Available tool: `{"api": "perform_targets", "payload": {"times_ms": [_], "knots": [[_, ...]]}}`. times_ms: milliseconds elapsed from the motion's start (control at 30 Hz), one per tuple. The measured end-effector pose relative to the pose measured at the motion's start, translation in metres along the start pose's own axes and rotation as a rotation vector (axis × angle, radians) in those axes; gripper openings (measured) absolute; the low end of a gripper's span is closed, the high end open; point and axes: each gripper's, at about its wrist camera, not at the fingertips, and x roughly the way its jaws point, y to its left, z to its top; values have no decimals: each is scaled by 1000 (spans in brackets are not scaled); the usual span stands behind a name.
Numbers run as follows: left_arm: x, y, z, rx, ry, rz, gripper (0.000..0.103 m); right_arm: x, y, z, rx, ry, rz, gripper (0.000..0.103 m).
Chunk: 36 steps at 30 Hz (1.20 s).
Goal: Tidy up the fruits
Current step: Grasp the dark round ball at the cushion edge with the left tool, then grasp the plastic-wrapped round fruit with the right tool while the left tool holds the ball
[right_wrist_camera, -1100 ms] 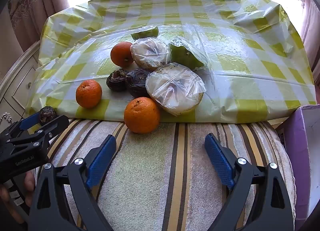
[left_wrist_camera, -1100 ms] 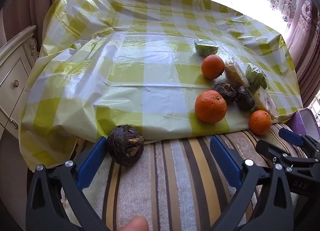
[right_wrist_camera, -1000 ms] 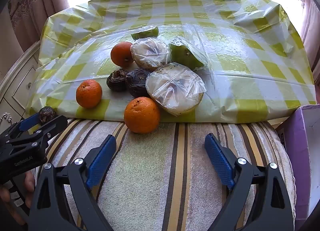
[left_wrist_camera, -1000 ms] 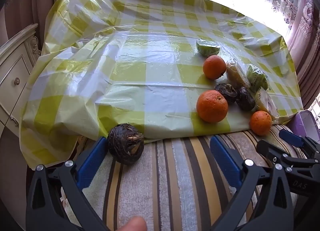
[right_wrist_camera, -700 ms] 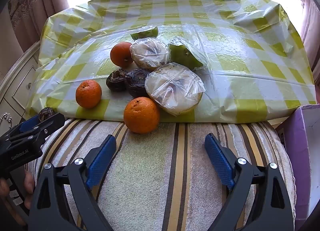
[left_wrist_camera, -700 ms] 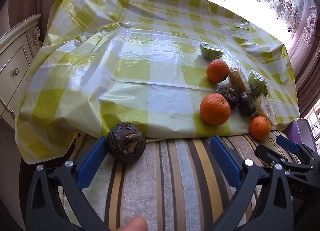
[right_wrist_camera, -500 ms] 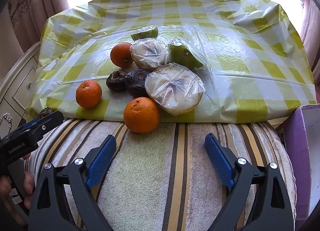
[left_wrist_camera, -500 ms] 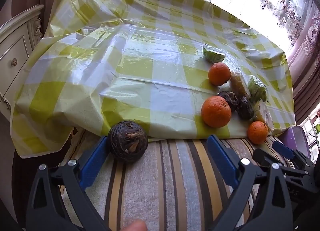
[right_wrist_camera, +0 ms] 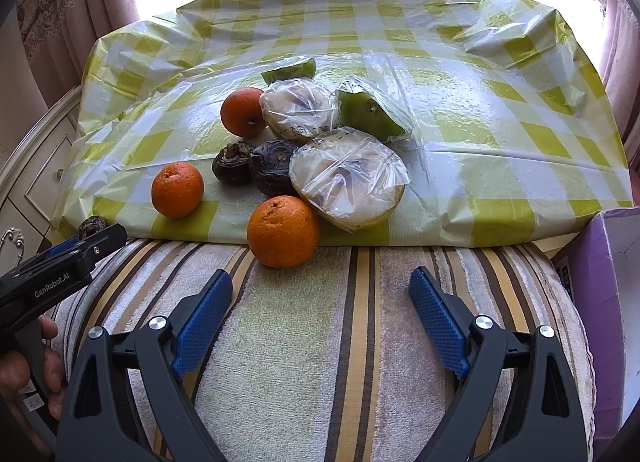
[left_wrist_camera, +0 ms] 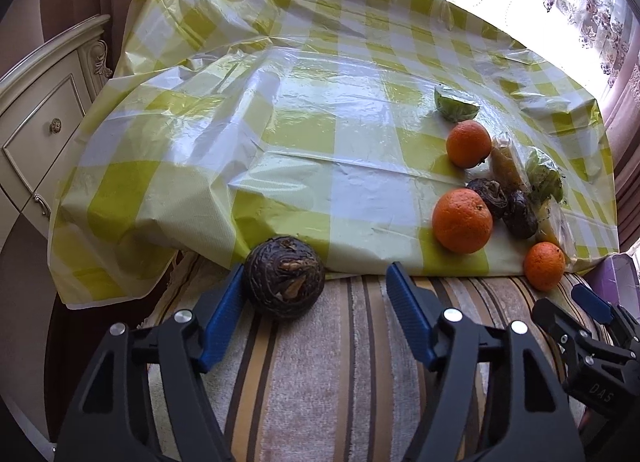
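Fruits lie in front of you on a striped plush cushion (right_wrist_camera: 320, 342) and on the yellow-and-white checked plastic sheet (left_wrist_camera: 300, 134) spread beyond it. Nearest, your left gripper (left_wrist_camera: 314, 290) has its blue-padded jaws spread apart, and the dark, wrinkled round fruit (left_wrist_camera: 285, 277) sits between them on the cushion, touching the left pad while the right pad stands clear of it. Your right gripper (right_wrist_camera: 320, 298) is also spread wide with nothing between its jaws, hovering over bare cushion. Just ahead of it, a large orange (right_wrist_camera: 283, 231) rests at the edge of the sheet, touching a clear plastic bag holding a pale round fruit (right_wrist_camera: 348, 179). A smaller orange (right_wrist_camera: 177, 189) lies to the left, apart from the rest. Behind these, two dark wrinkled fruits (right_wrist_camera: 256, 168) sit side by side, touching each other. Farther back are a third orange (right_wrist_camera: 243, 112), a second bagged pale fruit (right_wrist_camera: 300, 109) and a green pear-shaped fruit in plastic wrap (right_wrist_camera: 370, 112). Farthest, a green wedge of fruit (right_wrist_camera: 290, 69) lies alone. At your right edge stands a purple box (right_wrist_camera: 596, 262); at the left, a cream carved cabinet (left_wrist_camera: 36, 110).
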Motion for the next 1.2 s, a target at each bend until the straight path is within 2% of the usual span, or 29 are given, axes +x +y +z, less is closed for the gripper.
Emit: {"api": "perform_targets", "payload": {"times_ms": [133,333,600,800,1000,1200], "knots": [[0,6,1,-18,0,8,51,0,0,1,2,7,-1,88],[1,13,1,-30,7,13,40,0,-1,5,15,20,11,88],[0,13,1,-32,2,6,39,-3,-4,7,8,47,54,87],[-7,8,0,-17,-30,-25,39,-9,-4,4,10,8,49,87],[-12,5,0,4,-53,-43,39,-13,-15,6,87,-14,84,87],[-15,2,-1,22,-65,-60,39,-15,-19,8,95,-32,87,87]]}}
